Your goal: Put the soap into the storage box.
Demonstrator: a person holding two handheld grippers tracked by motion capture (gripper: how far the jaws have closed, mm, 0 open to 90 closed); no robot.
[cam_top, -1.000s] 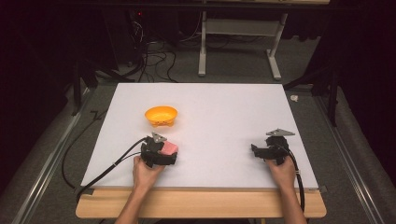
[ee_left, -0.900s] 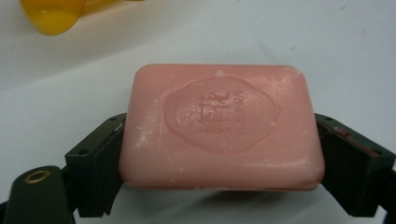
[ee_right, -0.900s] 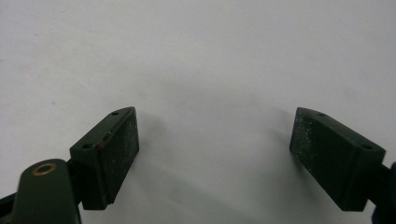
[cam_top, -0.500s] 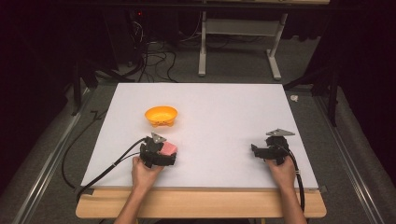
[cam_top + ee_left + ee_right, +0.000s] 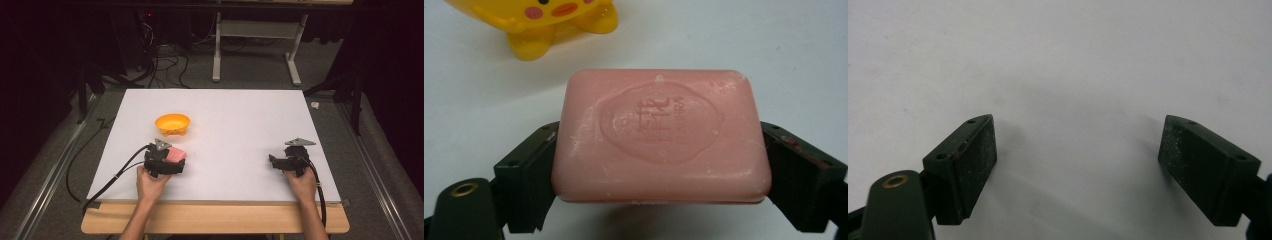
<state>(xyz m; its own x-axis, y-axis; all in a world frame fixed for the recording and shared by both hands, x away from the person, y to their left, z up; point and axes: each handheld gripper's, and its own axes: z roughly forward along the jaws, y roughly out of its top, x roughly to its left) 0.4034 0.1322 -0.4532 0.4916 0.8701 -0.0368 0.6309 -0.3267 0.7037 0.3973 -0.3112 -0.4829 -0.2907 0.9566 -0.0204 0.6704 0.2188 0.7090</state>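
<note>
A pink bar of soap (image 5: 659, 135) with an embossed stamp sits between the black jaws of my left gripper (image 5: 659, 172), which press on its two short sides. In the high view the same soap (image 5: 175, 155) shows at the front of the left gripper (image 5: 170, 159), near the table's front left. Just beyond it stands a small orange-yellow bowl (image 5: 173, 123) with a painted face (image 5: 541, 22). My right gripper (image 5: 1078, 167) hovers open over bare white surface, nothing between its jaws, at the front right of the table (image 5: 276, 162).
The white tabletop (image 5: 235, 120) has a wooden strip along its front edge (image 5: 215, 219). Black cables trail from both grippers off the front. Behind the table stand a white desk frame (image 5: 255, 45) and tangled cables on the floor.
</note>
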